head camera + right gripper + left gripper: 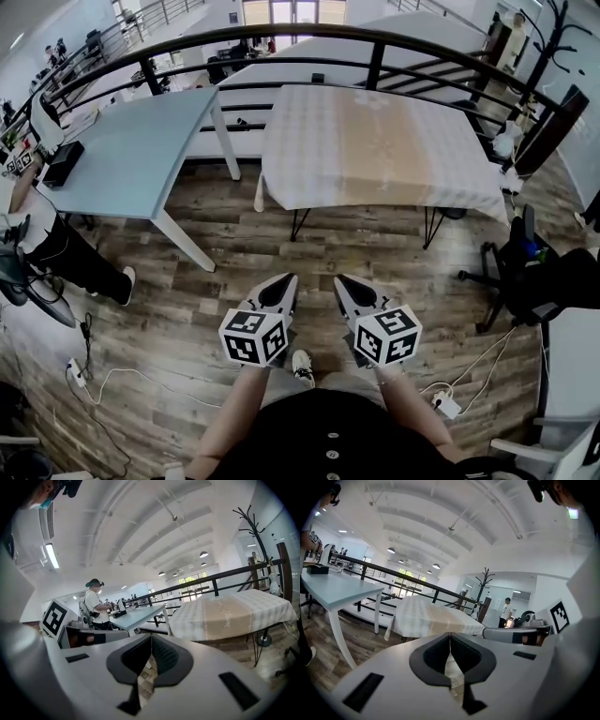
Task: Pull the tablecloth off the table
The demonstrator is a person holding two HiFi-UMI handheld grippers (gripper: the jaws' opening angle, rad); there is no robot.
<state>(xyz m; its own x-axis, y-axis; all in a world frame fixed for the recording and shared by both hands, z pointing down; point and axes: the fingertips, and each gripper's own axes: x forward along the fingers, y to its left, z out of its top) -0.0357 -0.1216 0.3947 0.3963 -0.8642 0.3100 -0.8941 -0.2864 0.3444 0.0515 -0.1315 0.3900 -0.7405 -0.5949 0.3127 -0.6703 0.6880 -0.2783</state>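
My left claw (285,280) and right claw (343,280) are pinched closed, empty. The tablecloth (375,145) looks light and floppy; I'd pinch its hem hanging off the table's (299,223) near side.

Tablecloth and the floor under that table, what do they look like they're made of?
Tablecloth: seemingly woven fabric, matte, white with faint checks and a beige band down the middle; its edges hang limp, with soft folds at the corners. Floor: wood-look planks, brown and grey with grain streaks, low sheen; whether real wood or laminate cannot be told.
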